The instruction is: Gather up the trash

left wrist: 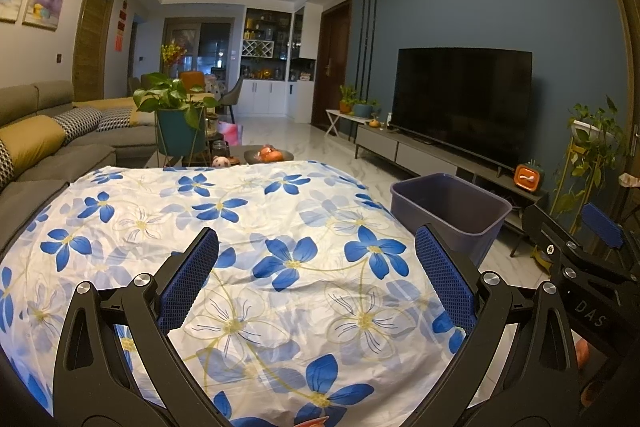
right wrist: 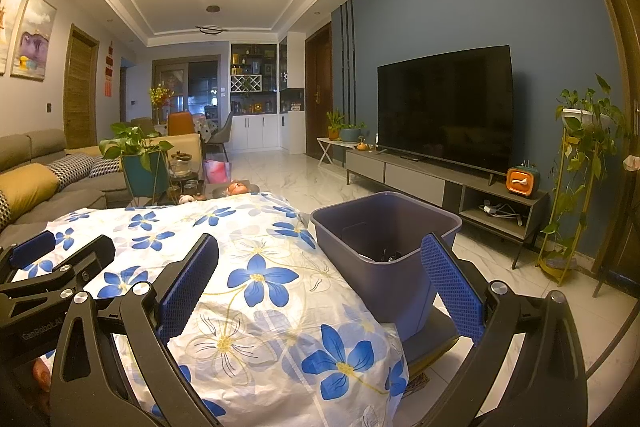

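Left wrist view. Left claw (left wrist: 316, 277): black frame, blue mesh-textured pads, spread wide, nothing between them; held level above the desk (left wrist: 280, 291), pointing out over it. Desk covered by a crinkled white cloth printed with blue flowers and pale yellow stems; no loose trash can be made out on the cloth. Dark blue rectangular plastic bin (left wrist: 450, 213): beyond the desk's right edge, ahead and right of the left claw, open top; its inside is not readable from this angle. Right claw (left wrist: 568, 239): at the right margin, close beside the bin, only part of its black arm and one blue pad visible. Far end of the desk: dark plate of orange fruit (left wrist: 269, 155). Background: grey sofa with yellow cushions (left wrist: 44, 143), potted green plant in a teal pot (left wrist: 176, 119), black flat television (left wrist: 462, 103) on a low grey cabinet against a blue wall.

Right wrist view. Right claw (right wrist: 320, 287): same black frame and blue mesh pads, spread wide, empty; held level over the desk's right portion. The bin (right wrist: 384, 247) stands directly ahead, its near wall between the two pads and partly behind the right pad; it sits lower than the desk top, on a dark platform. Small dark items (right wrist: 390, 255) lie at its bottom, too dim to identify. Left claw (right wrist: 44, 267): at the left margin over the cloth, seen side-on, spread cannot be judged here. Glossy white marble-patterned floor (right wrist: 320, 183) beyond.
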### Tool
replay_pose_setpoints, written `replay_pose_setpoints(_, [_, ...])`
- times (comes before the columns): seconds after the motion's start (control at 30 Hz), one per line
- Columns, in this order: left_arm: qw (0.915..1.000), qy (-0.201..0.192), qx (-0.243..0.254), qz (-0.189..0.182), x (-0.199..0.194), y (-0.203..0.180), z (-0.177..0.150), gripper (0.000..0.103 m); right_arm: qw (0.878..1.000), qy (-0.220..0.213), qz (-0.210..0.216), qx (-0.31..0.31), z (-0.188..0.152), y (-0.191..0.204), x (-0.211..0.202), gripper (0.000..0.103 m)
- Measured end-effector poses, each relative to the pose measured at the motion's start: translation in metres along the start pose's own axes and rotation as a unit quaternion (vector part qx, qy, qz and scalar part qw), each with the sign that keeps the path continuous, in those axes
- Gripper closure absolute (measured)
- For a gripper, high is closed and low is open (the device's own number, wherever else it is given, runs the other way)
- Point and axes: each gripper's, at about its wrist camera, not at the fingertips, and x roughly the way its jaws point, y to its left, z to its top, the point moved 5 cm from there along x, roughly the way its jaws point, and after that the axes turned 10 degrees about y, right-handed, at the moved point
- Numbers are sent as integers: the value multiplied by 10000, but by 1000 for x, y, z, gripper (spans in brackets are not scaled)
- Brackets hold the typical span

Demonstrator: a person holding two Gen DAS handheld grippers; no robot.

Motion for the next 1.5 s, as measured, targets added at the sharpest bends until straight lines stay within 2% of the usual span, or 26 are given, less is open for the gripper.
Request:
replay_pose_setpoints(1.27, [10000,7,-14,-43,0,-2,-1,6,10000,-5,-17,20,1,0,0,6])
replay_pose_setpoints(1.43, [10000,-25,-12,8,1,-4,-4,21,10000,17,-45,42,-3,2,0,6])
replay_pose_setpoints(1.5, [10000,-26,2,26,1,-6,-6,21,10000,14,-46,49,-3,1,0,6])
